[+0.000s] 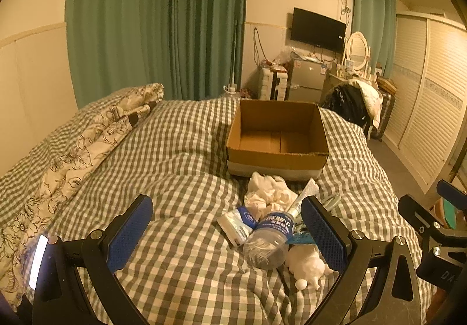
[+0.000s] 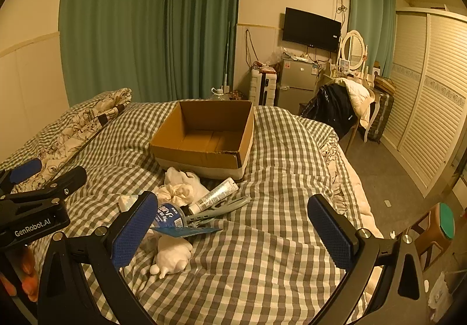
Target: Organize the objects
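My right gripper [image 2: 230, 225] hides part of the one bottle [image 1: 270, 237] beside one cardboard box [image 1: 277, 135]; it and my left gripper [image 1: 226, 230] gape wide, holding nothing.

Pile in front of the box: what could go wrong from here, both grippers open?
1. The plastic bottle lies on its side on the soft checked bedspread; it may roll or sink away from closing fingers.
2. The pile is crowded: tissue pack, white cloth, tube and white plush touch or overlap, so one grasp may drag neighbours.
3. The cardboard box sits on uneven bedding and could tilt if bumped.
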Demonstrator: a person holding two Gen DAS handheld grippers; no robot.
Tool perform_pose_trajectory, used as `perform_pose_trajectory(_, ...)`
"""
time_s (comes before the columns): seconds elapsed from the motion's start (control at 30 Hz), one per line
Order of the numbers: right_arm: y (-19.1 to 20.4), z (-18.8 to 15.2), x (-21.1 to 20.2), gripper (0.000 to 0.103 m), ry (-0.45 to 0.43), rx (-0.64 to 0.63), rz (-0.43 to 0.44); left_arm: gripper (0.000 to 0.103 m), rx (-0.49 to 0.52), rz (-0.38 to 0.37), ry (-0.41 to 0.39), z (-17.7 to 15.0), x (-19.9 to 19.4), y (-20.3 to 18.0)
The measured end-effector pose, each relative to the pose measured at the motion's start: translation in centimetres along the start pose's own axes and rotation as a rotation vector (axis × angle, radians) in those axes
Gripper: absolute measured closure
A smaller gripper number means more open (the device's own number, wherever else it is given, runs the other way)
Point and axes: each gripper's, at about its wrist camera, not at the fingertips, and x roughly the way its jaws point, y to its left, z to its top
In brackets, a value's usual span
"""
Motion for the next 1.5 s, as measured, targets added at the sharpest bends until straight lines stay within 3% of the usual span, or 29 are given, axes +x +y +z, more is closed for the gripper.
perform_pose_trajectory(0.4, -0.8, -1.5, 3.7, 0.000, 0.071, 0.017, 0.011, 0.002, 0.091, 0.015, 0.144, -3.5, 5.4, -2.2)
perform_pose_trajectory(0.63, -1.6, -2.7, 6.2, 0.000, 0.124, 0.033, 0.014, 0.010, 0.129, 0.002, 0.232, -5.3, 8.9, -3.2)
perform_pose_trajectory(0.87, -2.2, -3.6, 8.4, 0.000, 0.171, 0.052, 0.015, 0.011, 0.193, -0.036, 0.289, -6.2, 11.2, -4.9)
perform_pose_trajectory(0.93, -2.3, -3.9, 8.9, 0.000, 0.182, 0.055, 0.018, 0.014, 0.219, -0.038, 0.291, -6.3, 11.9, -5.5)
perform_pose_trajectory(1.07, -2.5, -4.3, 9.6, 0.000, 0.204, 0.059, 0.020, 0.039, 0.208, -0.113, 0.308, -6.0, 12.7, -5.6)
perform_pose_trajectory(1.33, -2.0, -4.2, 9.1, 0.000, 0.208, 0.043, 0.022, 0.040, 0.167, -0.121, 0.263, -5.3, 10.9, -4.4)
perform_pose_trajectory(1.5, -0.2, -4.1, 8.5, 0.000, 0.211, 0.002, 0.046, 0.040, 0.140, -0.108, 0.193, -3.5, 7.9, -2.8)
